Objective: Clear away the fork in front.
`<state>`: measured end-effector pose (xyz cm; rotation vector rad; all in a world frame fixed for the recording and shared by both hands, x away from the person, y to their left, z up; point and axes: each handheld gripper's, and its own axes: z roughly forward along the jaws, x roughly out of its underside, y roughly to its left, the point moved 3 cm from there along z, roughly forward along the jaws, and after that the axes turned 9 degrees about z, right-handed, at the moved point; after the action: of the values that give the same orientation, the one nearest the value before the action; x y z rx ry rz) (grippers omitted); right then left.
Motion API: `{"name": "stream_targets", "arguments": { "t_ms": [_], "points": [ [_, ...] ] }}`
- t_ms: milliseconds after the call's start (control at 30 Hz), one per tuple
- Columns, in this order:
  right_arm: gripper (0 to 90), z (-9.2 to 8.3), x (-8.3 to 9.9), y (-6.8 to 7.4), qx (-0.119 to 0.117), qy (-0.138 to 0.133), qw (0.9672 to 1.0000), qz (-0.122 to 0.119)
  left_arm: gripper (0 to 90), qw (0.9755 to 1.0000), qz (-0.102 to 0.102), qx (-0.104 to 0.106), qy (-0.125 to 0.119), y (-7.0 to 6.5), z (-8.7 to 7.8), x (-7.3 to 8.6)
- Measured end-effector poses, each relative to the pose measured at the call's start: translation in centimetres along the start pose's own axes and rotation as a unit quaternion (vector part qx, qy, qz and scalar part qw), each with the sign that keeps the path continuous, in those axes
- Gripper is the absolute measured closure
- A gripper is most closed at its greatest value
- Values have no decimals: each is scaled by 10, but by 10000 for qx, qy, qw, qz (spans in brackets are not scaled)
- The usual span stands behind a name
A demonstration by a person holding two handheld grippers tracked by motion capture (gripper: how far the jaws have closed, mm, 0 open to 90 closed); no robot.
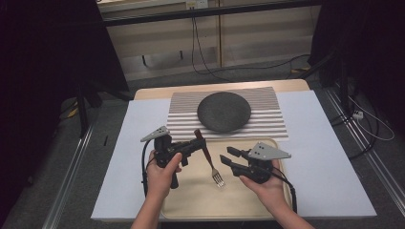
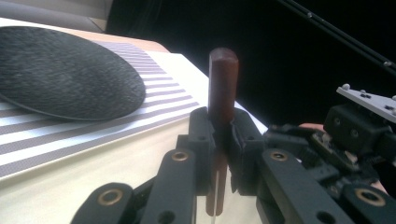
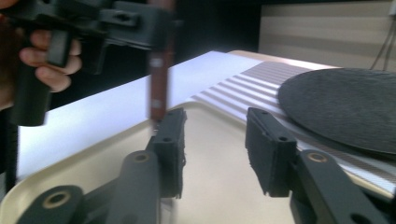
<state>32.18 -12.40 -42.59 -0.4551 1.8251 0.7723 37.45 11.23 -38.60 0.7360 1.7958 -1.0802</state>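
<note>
A fork (image 1: 207, 153) with a dark red-brown handle (image 2: 223, 88) hangs over a beige tray (image 1: 191, 200), tines pointing down toward the person. My left gripper (image 1: 198, 141) is shut on that handle, and in the left gripper view the jaws of the left gripper (image 2: 223, 140) clamp it from both sides. My right gripper (image 1: 225, 153) stands open just right of the fork, nothing between its pads. In the right gripper view, the fork handle (image 3: 159, 84) hangs just beyond the left finger (image 3: 170, 149) of the right gripper (image 3: 217, 140).
A dark grey round plate (image 1: 224, 111) rests on a striped mat (image 1: 277, 119) behind the tray. All lie on a white sheet (image 1: 119, 157) covering the table. Cables and dark stands surround the table on the floor.
</note>
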Motion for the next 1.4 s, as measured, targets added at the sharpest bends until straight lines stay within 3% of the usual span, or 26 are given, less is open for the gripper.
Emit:
{"name": "stream_targets", "arguments": {
  "t_ms": [300, 467, 1000, 1167, 1267, 1333, 1400],
  "points": [
    [435, -12, -3, -17, 210, -89, 9997, -25, 807, 9999, 4, -83, 130, 8, -22, -3],
    [376, -18, -3, -24, 294, -120, 9995, -83, 807, 9993, -8, -116, 348, 14, -35, -2],
    [289, -39, -4, -38, 519, -170, 9985, -37, 807, 9961, -24, -283, 835, 27, -64, 5],
    [281, -50, -2, -43, 585, -123, 9982, -71, 806, 9963, -106, -312, 798, 32, -66, 9],
    [278, -55, 1, -47, 626, -103, 9980, -21, 787, 9954, 134, -592, 748, 36, -60, 12],
    [276, -58, 3, -50, 646, -153, 9978, 41, 783, 9963, 68, -599, 614, 39, -57, 16],
    [274, -60, 4, -52, 670, -174, 9976, 80, 774, 9951, 134, -710, 672, 42, -53, 19]
  ]
}}
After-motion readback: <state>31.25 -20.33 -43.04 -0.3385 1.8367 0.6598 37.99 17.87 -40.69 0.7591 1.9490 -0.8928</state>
